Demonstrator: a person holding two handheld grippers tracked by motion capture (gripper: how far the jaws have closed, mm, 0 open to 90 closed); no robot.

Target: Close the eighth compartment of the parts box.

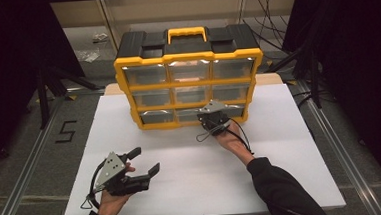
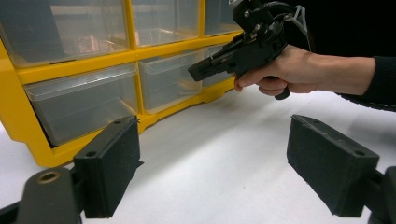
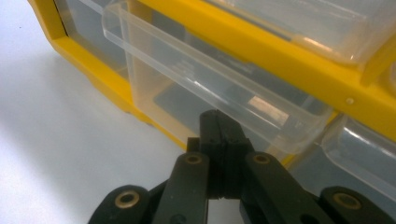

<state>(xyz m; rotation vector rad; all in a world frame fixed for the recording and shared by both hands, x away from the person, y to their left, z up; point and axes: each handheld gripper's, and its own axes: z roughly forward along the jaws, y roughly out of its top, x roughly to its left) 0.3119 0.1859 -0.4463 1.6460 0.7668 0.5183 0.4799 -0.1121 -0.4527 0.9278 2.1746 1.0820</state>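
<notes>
Our right claw (image 3: 219, 122) is closed, tips at one clear drawer (image 3: 205, 79), lying crosswise in a nine-drawer cabinet (image 1: 189, 72); left claw (image 1: 144, 161) gapes open above the surface (image 1: 262, 173).

From my high view the white table (image 1: 198, 182) is evenly lit from above while the surroundings sink into near black. Glare streaks the top row of clear drawers (image 1: 188, 70). My left gripper view is sharp, with soft shadows under the yellow cabinet (image 2: 28, 130). My right gripper view is close and slightly soft, edges bowed.
</notes>
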